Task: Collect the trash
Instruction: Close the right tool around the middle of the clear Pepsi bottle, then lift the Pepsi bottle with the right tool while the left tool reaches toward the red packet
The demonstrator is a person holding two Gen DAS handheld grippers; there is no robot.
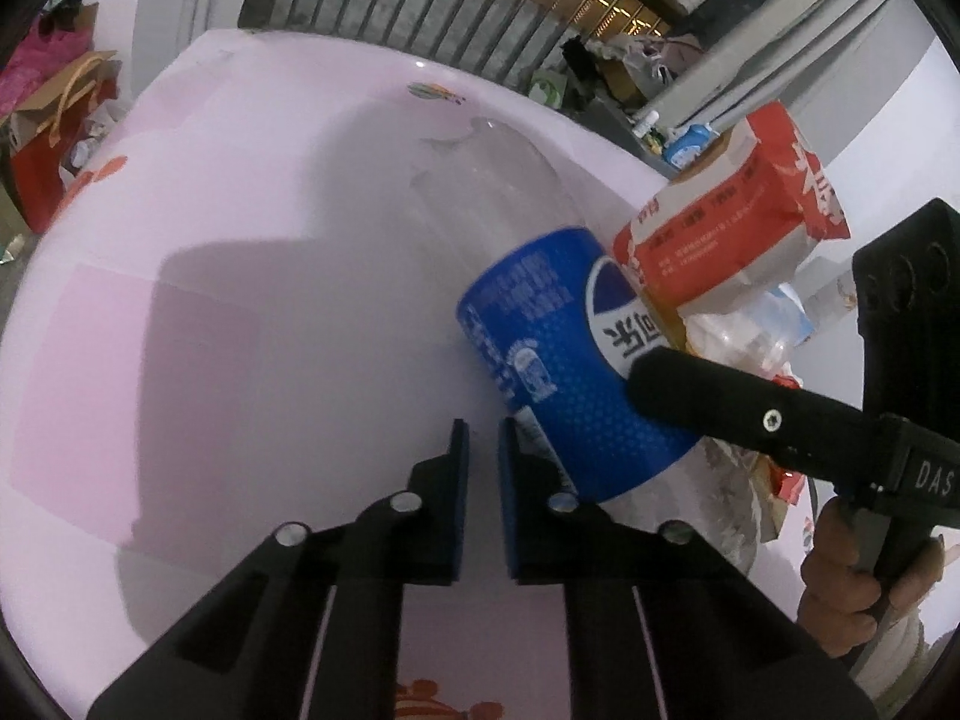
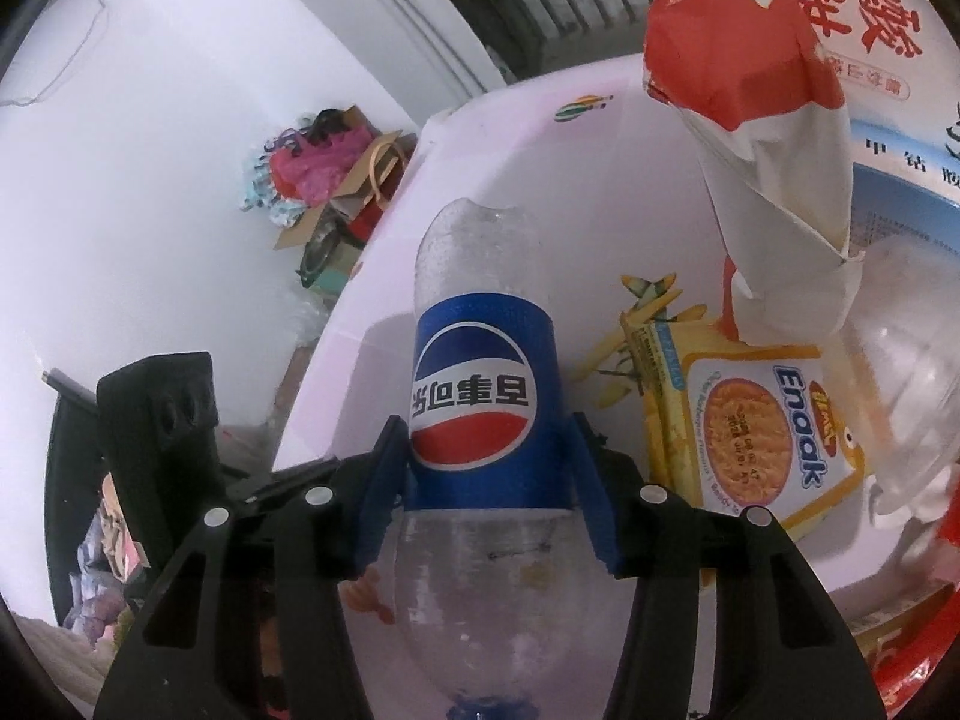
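A clear plastic Pepsi bottle (image 2: 480,396) with a blue label is clamped between the blue pads of my right gripper (image 2: 489,450), over a pale pink tub (image 2: 384,324). In the left wrist view the same bottle (image 1: 540,348) lies tilted inside the tub (image 1: 240,312), with the right gripper's black finger (image 1: 720,402) against it. My left gripper (image 1: 483,450) is empty, its blue pads almost together, just left of the bottle. A red and white paper bag (image 1: 738,222) leans on the pile; it also shows in the right wrist view (image 2: 750,78).
A yellow Enaak snack packet (image 2: 762,420), a clear plastic container (image 2: 900,360) and a large instant-noodle bowl (image 2: 888,96) lie in the tub to the right. Paper bags and clutter (image 1: 54,114) stand on the floor left of the tub. A railing (image 1: 420,12) runs behind.
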